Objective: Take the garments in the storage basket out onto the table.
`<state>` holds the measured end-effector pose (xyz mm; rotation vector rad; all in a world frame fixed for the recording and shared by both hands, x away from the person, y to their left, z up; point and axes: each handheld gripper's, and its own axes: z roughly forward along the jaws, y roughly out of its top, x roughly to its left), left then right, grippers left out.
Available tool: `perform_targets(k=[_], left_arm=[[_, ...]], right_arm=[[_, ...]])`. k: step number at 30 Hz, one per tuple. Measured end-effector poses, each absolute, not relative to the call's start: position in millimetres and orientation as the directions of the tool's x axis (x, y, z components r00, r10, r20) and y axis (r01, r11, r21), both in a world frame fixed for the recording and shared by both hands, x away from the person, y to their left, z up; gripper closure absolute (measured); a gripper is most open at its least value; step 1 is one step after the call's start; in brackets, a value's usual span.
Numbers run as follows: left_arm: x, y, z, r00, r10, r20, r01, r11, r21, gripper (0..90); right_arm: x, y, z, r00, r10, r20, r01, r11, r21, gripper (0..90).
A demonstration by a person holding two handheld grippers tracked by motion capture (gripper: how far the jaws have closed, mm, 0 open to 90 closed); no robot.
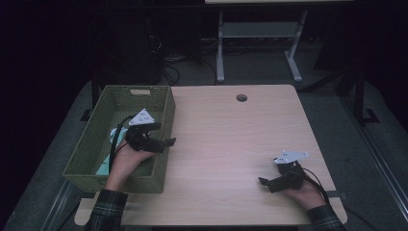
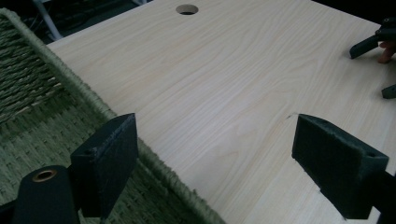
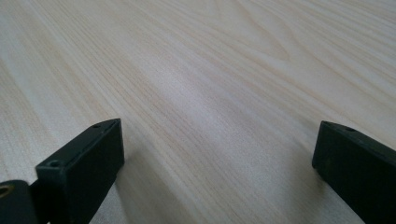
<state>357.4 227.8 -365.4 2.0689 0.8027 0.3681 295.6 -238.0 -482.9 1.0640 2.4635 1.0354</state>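
Here the left gripper [image 1: 166,143], jaws open and empty, hovers over the basket's [image 1: 166,115] table-side rim; right gripper [image 1: 263,182] open too.

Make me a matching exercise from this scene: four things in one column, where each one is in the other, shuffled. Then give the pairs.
Things
1. woven basket
2. left gripper
3. right gripper
4. round hole

Places
A. low over the near right part of the table
B. at the table's left edge
C. in the tabletop near the far edge
D. over the basket's right rim

Pairs: 1-B, 2-D, 3-A, 4-C
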Motion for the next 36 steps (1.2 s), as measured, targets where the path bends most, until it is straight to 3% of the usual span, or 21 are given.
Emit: perform_targets(k=[36], left_arm=[[363, 279, -375, 0.683, 0.728, -0.054, 0.436, -0.347, 0.83, 14.0]], right_arm=[[296, -238, -483, -0.696, 0.717, 0.037, 0.528, 0.476, 0.703, 2.0]])
